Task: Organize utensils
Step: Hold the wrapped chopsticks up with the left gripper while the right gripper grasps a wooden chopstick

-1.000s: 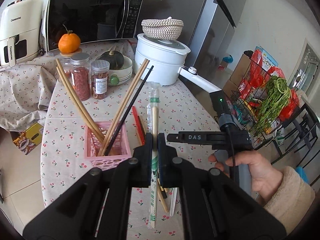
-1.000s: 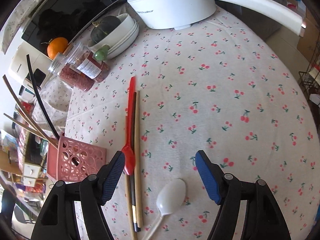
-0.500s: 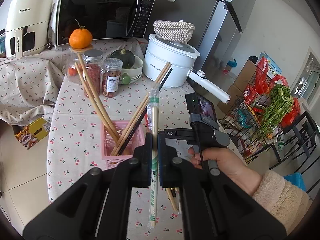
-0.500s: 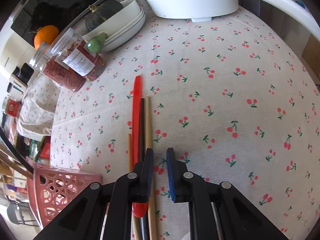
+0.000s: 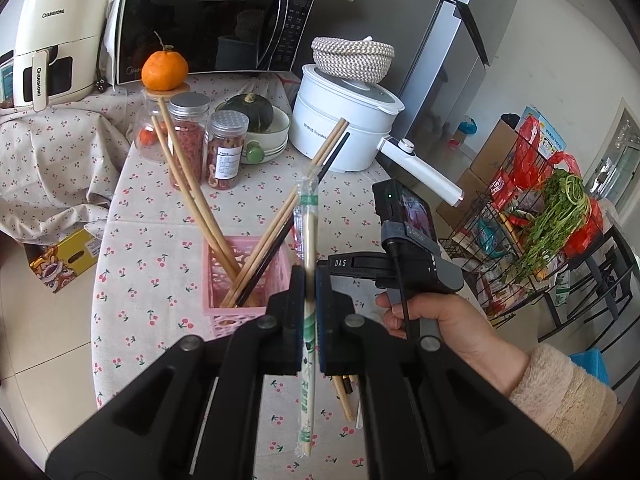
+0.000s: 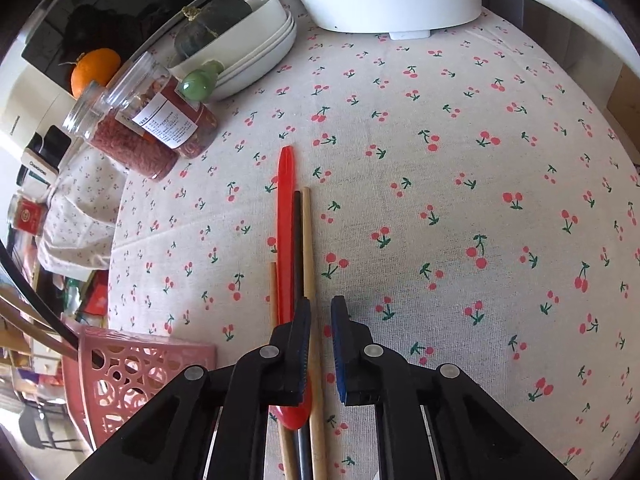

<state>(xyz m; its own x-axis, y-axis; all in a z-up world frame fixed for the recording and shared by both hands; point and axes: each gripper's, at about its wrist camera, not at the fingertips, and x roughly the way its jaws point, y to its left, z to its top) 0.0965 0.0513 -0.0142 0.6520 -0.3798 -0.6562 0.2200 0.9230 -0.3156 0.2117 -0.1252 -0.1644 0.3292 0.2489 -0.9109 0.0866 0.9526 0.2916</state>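
My left gripper (image 5: 308, 280) is shut on a pair of wrapped disposable chopsticks (image 5: 306, 240) and holds them upright above the table, just right of the pink basket (image 5: 218, 280). The basket holds several wooden chopsticks (image 5: 188, 184) and a black one. My right gripper (image 6: 320, 312) is shut and empty, its tips low over a wooden chopstick (image 6: 307, 240), next to a black chopstick (image 6: 297, 232) and a red spoon (image 6: 285, 216) lying on the cherry-print tablecloth (image 6: 460, 200). The pink basket (image 6: 132, 372) sits to its left.
Two jars (image 5: 188, 136), a bowl with a green squash (image 5: 256, 116), a white electric pot (image 5: 344, 128) with a long handle, an orange (image 5: 164, 70), a microwave (image 5: 208, 20) and an air fryer (image 5: 56, 40) stand at the back. A wire rack with greens (image 5: 560, 216) stands right.
My right gripper closed from wide open and moved forward over the loose utensils; the white spoon left its view. My left gripper rose and drew back with the wrapped chopsticks.
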